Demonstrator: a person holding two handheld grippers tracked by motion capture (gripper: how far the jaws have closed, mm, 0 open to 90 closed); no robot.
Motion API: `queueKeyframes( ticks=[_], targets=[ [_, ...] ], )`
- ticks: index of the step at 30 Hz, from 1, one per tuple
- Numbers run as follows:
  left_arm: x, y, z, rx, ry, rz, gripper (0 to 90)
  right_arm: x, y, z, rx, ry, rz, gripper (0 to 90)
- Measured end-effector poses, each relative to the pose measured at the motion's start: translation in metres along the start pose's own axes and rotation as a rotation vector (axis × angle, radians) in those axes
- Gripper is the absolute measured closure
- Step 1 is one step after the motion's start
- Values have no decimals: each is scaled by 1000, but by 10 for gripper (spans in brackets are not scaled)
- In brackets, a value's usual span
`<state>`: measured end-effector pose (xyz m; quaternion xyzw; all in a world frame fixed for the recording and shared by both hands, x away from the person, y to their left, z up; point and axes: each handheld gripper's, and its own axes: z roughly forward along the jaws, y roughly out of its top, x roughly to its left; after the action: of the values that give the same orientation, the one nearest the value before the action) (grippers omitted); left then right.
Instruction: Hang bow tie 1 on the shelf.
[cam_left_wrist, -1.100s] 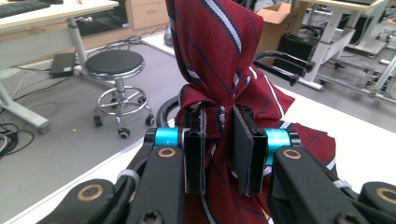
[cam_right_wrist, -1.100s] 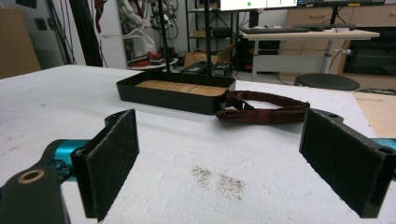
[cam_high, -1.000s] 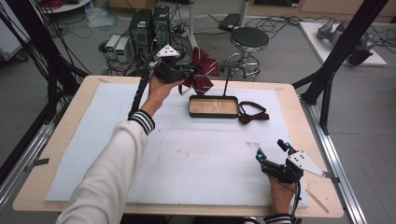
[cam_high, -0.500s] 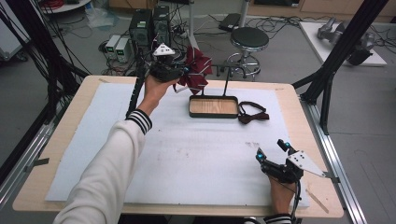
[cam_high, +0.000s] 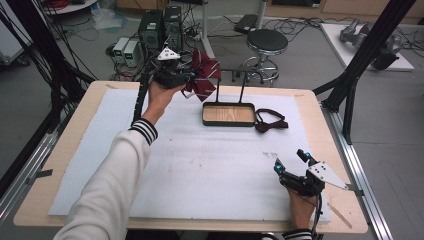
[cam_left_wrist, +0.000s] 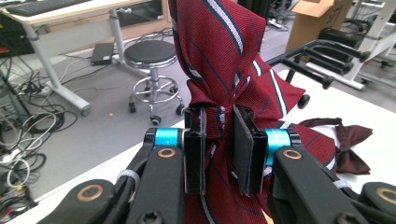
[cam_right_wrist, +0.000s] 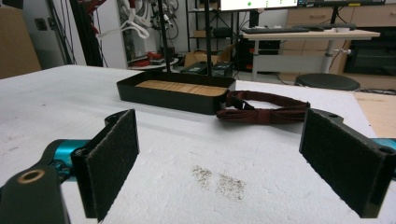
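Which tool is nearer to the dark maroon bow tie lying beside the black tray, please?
Left. The left tool, clamping a striped red tie, is beyond the tray from the bow tie; the open right tool rests farther away near the table's front edge.

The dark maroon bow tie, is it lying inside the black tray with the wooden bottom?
No, the dark maroon bow tie lies on the white table cover just outside the right end of the black tray with the wooden bottom.

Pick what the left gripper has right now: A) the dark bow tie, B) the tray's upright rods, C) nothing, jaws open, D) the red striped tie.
D: in the left gripper view the left gripper has its pads pinched on the red striped tie, lifted off the table; the dark bow tie lies beside the tray.
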<state>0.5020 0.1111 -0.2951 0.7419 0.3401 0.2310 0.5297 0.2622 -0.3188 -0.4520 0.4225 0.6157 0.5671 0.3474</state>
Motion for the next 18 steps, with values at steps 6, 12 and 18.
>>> queueKeyframes(
  ticks=[6, 12, 18],
  targets=[
    [2, -2, -3, 6, 9, 1, 753, 0, 0, 0, -2, -1, -3, 111],
    [4, -6, -5, 13, 24, -12, 750, 0, 0, 0, -3, 0, -3, 111],
    [6, -12, -7, 27, 27, -17, 749, 0, 0, 0, -3, 0, -4, 111]
  ],
)
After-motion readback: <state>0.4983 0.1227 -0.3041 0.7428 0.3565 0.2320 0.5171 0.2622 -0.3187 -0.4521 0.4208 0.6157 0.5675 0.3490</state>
